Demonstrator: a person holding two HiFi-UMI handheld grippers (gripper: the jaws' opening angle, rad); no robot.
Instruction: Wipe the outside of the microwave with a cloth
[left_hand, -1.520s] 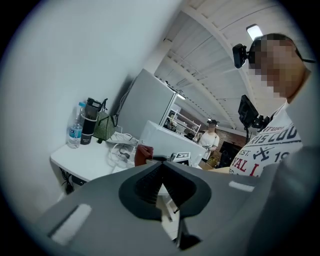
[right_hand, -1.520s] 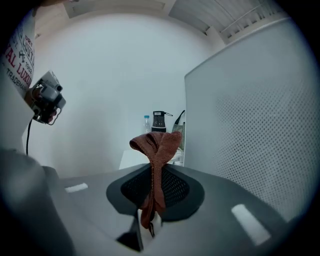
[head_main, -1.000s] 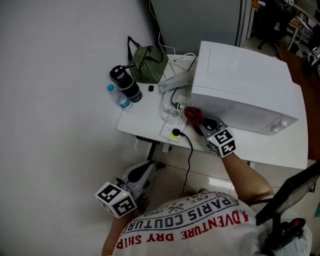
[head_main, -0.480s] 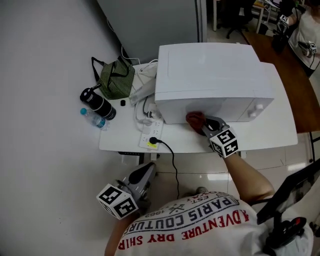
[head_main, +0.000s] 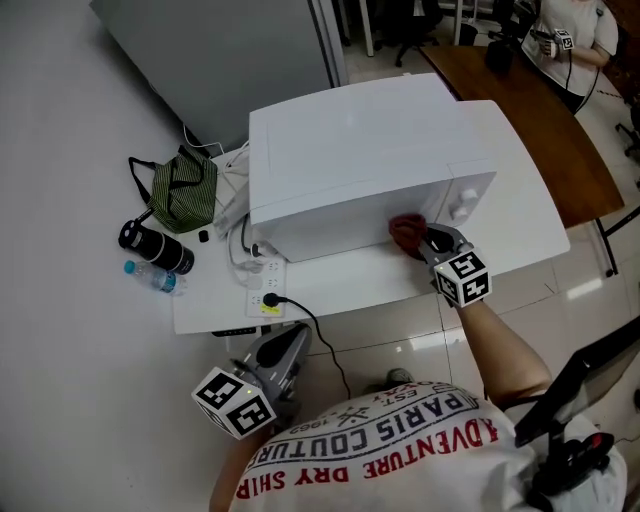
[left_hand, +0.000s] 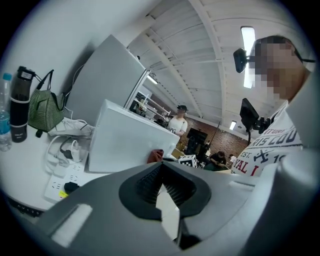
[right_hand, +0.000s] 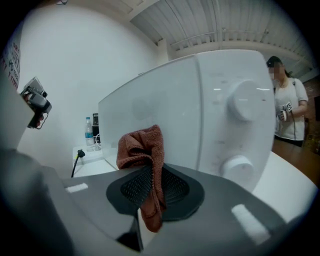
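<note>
A white microwave (head_main: 360, 150) stands on the white table (head_main: 520, 225), its door and two knobs (right_hand: 245, 105) facing me. My right gripper (head_main: 425, 240) is shut on a reddish-brown cloth (head_main: 405, 230), and the cloth (right_hand: 142, 150) is pressed against the lower front of the microwave (right_hand: 165, 110), left of the knobs. My left gripper (head_main: 285, 350) hangs low below the table's front edge, jaws closed with nothing between them. From the left gripper view the microwave (left_hand: 125, 145) and the cloth (left_hand: 156, 156) show ahead.
Left of the microwave lie a white power strip (head_main: 262, 295) with a black plug and cable, a green striped bag (head_main: 180, 195), a black flask (head_main: 155, 250) and a water bottle (head_main: 150, 277). A brown desk (head_main: 540, 130) stands at the back right; a person (right_hand: 287, 110) stands beyond.
The cloth in my right gripper has slid rightward along the microwave's front, from its left corner to near the knobs. The head view has swung too. My left gripper has stayed low.
</note>
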